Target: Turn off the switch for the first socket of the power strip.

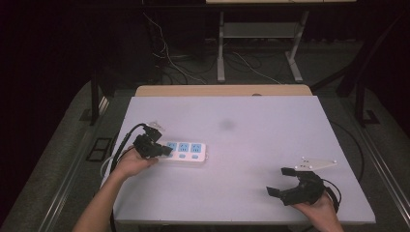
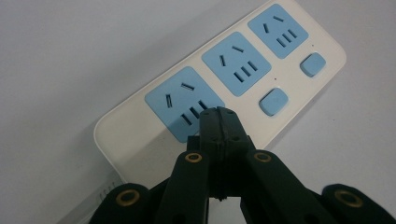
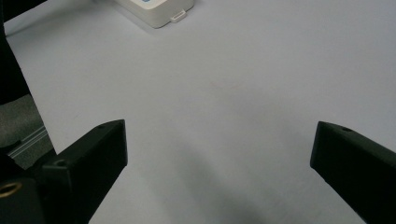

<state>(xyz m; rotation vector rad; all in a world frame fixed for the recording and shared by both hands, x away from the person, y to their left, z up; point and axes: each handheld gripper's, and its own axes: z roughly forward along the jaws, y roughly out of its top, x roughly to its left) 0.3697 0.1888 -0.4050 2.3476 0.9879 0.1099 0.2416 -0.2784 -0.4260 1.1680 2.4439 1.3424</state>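
Looks like the left gripper (image 2: 218,113), jaws pinched together on nothing, is poking the nearest blue socket of the white power strip (image 1: 185,152), while the right gripper (image 1: 281,181) idles wide open, well apart from it.

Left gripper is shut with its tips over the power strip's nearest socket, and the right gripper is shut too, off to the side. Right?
Not quite. The right gripper is open: the right gripper view shows its jaws wide apart over bare table. The left gripper is shut over the power strip.

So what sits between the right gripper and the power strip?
Nothing: bare white table between the right gripper and the power strip, clear in the high view.
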